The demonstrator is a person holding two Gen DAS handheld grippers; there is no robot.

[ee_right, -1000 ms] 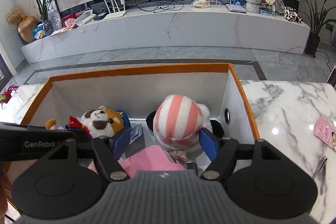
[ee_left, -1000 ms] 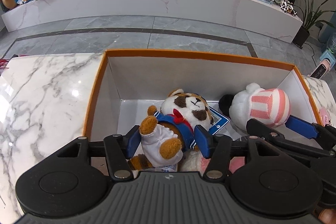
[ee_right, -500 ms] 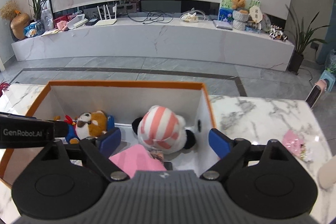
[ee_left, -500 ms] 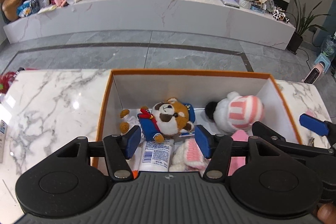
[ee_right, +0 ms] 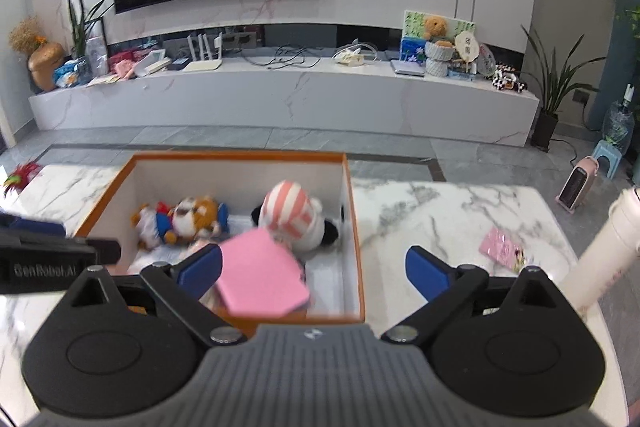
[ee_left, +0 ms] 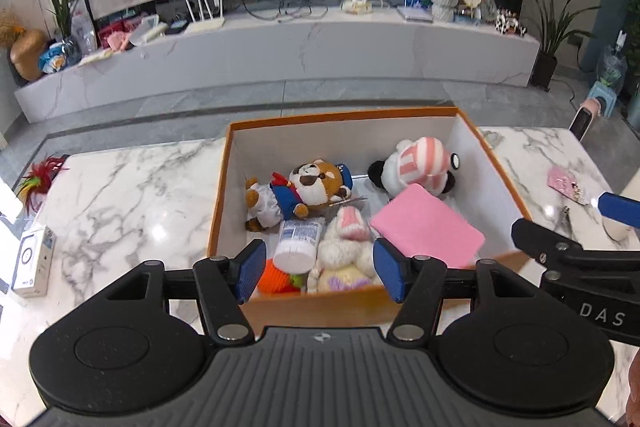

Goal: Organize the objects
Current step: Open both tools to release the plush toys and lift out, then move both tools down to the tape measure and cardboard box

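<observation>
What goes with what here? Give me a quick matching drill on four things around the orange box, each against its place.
Things:
1. red panda plush
2. pink pad
3. small white box
4. pink card

Places:
A. on the table, right of the orange box
B. in the box, its left half
C. on the table, far left
D. in the box, leaning near the striped-hat plush

Pairs: 1-B, 2-D, 3-C, 4-A

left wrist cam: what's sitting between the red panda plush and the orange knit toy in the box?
A white tube with blue print, lying cap toward the camera, between the red panda plush and the orange knit toy. Shows only in the left wrist view.
</observation>
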